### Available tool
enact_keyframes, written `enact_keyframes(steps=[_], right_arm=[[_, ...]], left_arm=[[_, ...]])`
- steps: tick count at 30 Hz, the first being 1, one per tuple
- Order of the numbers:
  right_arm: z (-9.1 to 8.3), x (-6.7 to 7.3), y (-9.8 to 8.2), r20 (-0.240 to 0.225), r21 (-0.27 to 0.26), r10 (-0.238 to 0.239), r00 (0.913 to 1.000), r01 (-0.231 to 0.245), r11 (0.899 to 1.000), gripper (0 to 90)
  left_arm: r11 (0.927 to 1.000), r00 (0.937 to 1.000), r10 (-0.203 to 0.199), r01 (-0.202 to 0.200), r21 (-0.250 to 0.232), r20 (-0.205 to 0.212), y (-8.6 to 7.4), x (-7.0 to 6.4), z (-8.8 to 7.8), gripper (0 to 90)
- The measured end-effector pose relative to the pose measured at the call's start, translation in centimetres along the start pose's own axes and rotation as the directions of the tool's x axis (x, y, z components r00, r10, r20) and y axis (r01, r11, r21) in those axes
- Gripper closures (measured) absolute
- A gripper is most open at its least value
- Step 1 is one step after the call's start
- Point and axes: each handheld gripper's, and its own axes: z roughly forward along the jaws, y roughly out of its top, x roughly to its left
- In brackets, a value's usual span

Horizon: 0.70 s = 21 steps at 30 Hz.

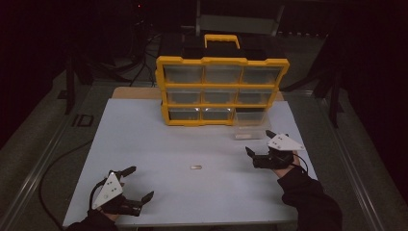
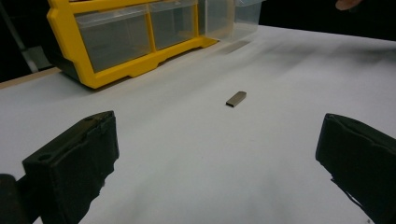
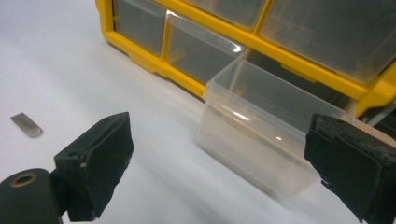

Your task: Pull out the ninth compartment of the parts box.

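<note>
Spread left gripper (image 2: 219, 163) faces flat grey metal tab (image 2: 236, 98) at twelve o'clock; right gripper (image 3: 219, 168) spread too, before clear drawer (image 3: 261, 140).

Both claws hang with jaws spread wide and empty, the left claw (image 1: 136, 184) well apart from the right claw (image 1: 258, 143), each gripped by a dark-sleeved hand.

Clear plastic drawer (image 3: 261, 140): small, rectangular, open-topped, appears empty. Pulled right out of the yellow organizer (image 1: 221, 89), upright on the white desk (image 1: 159, 144) just before the bottom-right slot, slightly askew. Small flat metal piece (image 2: 236, 98): grey, oblong, lying flat mid-desk, well apart from the drawer and the organizer.
</note>
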Motion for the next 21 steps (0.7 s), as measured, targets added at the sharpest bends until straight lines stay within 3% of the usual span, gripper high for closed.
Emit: enact_keyframes(steps=[21], right_arm=[[-3.0, 1.3, -4.0, -0.015, -0.023, 0.033, 0.9993, -0.034, 0.999, 7.7]], left_arm=[[1.0000, 1.0000, 0.003, -0.003, 0.003, 0.000, 0.0, -0.1, 0.0, 0.0]])
